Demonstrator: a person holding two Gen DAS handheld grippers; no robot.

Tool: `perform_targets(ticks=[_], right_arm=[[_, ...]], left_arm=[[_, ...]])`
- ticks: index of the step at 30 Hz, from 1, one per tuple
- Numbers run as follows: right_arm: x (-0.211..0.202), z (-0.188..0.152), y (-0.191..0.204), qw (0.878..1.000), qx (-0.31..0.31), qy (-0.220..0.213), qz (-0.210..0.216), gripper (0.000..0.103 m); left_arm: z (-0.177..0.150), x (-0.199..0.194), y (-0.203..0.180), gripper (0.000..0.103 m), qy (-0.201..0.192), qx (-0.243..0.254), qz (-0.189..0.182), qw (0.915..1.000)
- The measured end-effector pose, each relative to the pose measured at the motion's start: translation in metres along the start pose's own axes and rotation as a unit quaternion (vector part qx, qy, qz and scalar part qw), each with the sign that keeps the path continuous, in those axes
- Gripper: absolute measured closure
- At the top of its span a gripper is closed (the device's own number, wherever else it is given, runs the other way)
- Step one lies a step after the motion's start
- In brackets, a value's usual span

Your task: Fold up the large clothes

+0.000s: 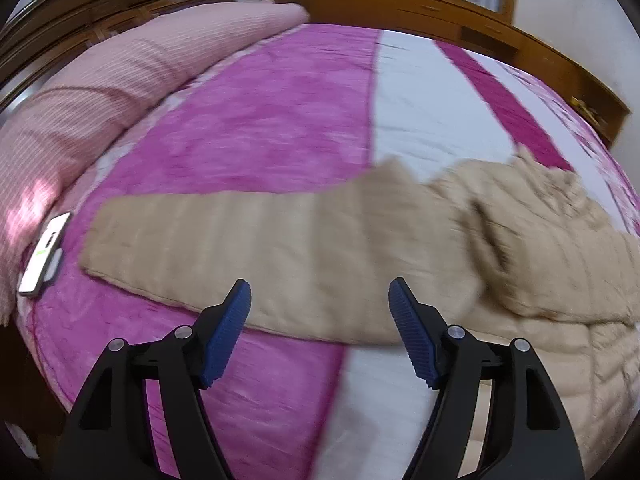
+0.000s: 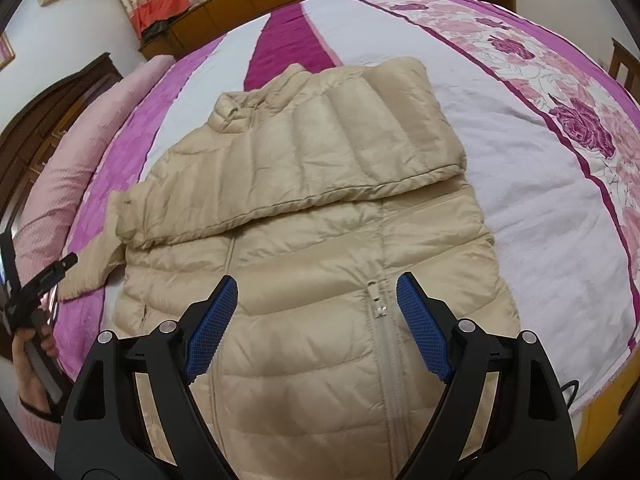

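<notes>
Jacket work starts from your left gripper: its blue pads stand spread with nothing between them, hanging just short of the beige puffer jacket's outstretched sleeve. That sleeve lies flat on the pink-and-white bedspread, its long axis running straight across your view, cuff to your left, shoulder and jacket body off to your right. So the sleeve sits directly ahead of and below the left pads (crosswise to them), and your left hand is clearly the nearer one to it.

Your right gripper is also spread and empty, hovering over the jacket's lower front, the zipper showing between its pads. From there the body runs away from you toward the collar, and the other sleeve already lies folded across the chest. I judge the outstretched sleeve is next.

Hard to read: the left view is smeared by motion, so the sleeve's near edge and cuff are soft. A phone lies beside the cuff, near the striped pillow. The hem is hidden under the right gripper's frame.
</notes>
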State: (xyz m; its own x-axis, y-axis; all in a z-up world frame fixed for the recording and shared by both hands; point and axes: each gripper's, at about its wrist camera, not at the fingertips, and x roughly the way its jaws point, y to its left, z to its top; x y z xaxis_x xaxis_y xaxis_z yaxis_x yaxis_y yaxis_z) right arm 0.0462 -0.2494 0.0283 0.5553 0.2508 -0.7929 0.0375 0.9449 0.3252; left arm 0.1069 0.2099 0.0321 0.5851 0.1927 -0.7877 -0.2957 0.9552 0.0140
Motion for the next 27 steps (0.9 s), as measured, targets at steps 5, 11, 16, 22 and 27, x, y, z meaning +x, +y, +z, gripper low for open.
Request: perform_targets(ticks=[5,11,16,22,27], right_arm=[[-0.004,-0.003,0.01,1.0,-0.014,0.003,-0.01,0.022],[0.0,-0.009,0.014,0.999,-0.019,0.015,-0.029,0.022],[0.01,-0.016,0.012,0.998,-0.02,0.033,-0.044,0.022],[0.015,-0.02,0.014,0.997,-0.029,0.042,-0.057,0.022],[0.018,-0.024,0.015,0.996,-0.029,0.048,-0.062,0.022]], left_arm=[[0.007,0.035,0.041,0.03,0.02,-0.035,0.028,0.9988],[0.003,0.068,0.079,0.026,0.042,-0.081,0.049,0.9946],[-0.002,0.09,0.097,0.024,0.058,-0.11,0.036,0.9916],[-0.004,0.104,0.095,0.02,0.06,-0.1,0.029,0.9928],[-0.005,0.106,0.088,0.03,0.052,-0.081,0.039,0.9945]])
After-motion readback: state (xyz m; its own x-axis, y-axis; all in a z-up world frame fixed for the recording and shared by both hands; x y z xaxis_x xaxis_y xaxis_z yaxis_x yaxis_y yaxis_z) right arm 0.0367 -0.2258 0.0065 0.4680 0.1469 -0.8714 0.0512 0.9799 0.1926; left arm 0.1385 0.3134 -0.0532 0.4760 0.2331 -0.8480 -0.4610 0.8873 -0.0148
